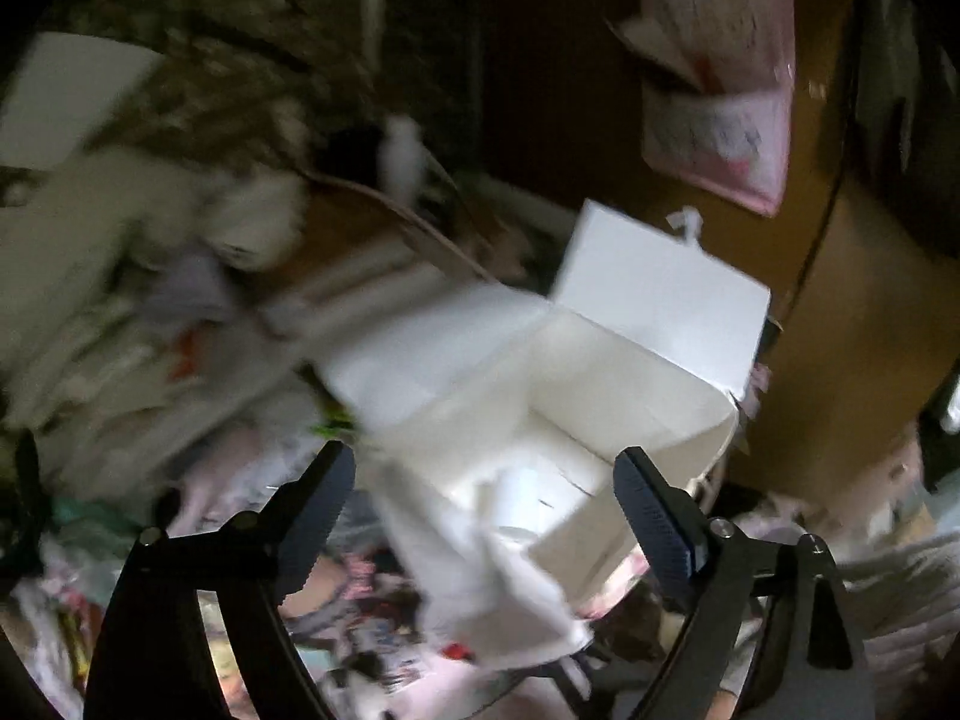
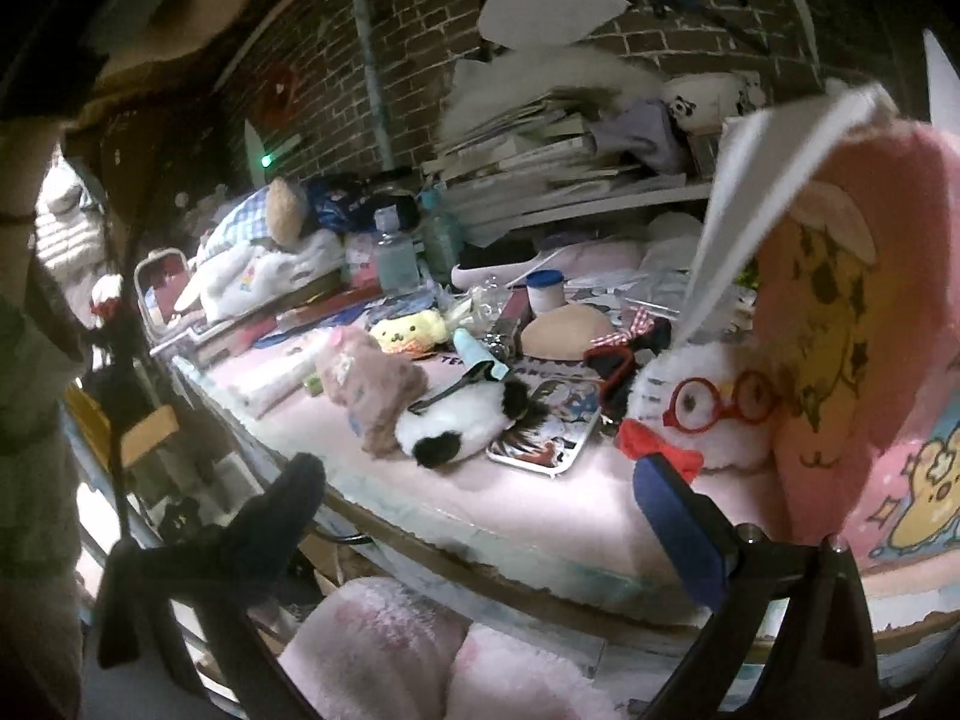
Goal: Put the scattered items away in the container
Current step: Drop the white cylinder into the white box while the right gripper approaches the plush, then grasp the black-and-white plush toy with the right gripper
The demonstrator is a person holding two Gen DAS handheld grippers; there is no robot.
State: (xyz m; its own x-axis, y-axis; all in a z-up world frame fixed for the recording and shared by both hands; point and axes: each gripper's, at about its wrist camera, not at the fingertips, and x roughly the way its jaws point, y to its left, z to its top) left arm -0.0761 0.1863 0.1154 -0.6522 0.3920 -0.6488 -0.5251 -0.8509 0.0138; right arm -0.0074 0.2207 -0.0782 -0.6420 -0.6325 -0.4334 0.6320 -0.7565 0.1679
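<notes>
- I'm looking into a cluttered home room: brick wall, stacked books.
- Plush toys crowd a pink desk.

One white box stands open ahead of the left fingers, with one white cloth between them; ahead of the right fingers lie three small plush toys: one brown, one panda, one yellow; just beyond the right-hand finger sits one white plush with red glasses; farther off stand two bottles and one jar; one pink cushion rises at right.
</notes>
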